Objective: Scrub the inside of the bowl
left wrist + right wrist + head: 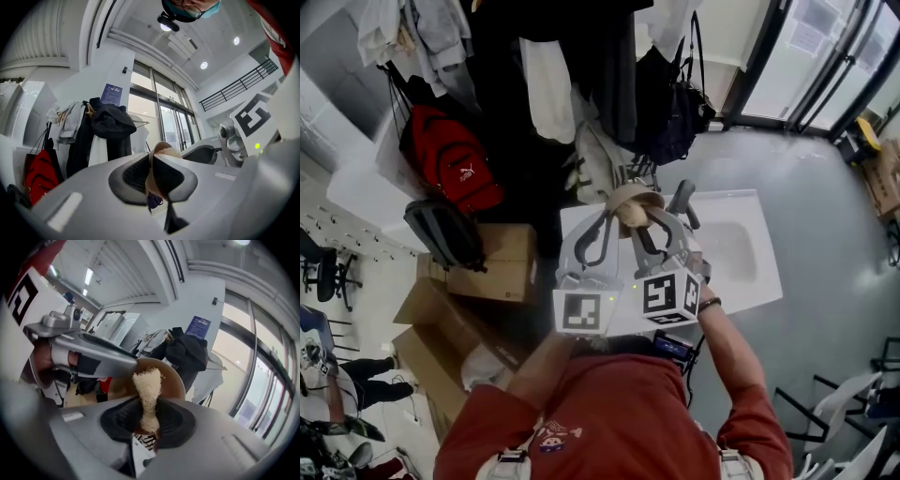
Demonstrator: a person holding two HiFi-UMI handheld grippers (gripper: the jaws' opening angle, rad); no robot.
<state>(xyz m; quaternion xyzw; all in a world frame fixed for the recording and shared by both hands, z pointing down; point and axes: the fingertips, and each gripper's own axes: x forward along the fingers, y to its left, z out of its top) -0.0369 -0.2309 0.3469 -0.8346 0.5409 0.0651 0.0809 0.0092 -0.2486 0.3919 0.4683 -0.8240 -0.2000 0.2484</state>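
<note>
Contact between the pale, fibrous loofah scrubber (147,383) and the round tan-brown bowl (172,377) is what the next stroke turns on. The bowl lies straight ahead of the right gripper (149,417), with its hollow turned toward that gripper. The scrubber's long axis runs out along the jaws into the hollow, its frayed tip in front of the inner wall; whether the tip presses on the wall I cannot tell. The right gripper's jaws are closed on the scrubber's lower end. The left gripper (157,174) comes in from the side, jaws pinched on the bowl's rim, holding the bowl on edge in the air above the white table (741,267). I judge the right gripper to be the working one, as it is nearer the bowl's inside. The bowl looks smooth, matte and thin-walled; no soiling can be made out
</note>
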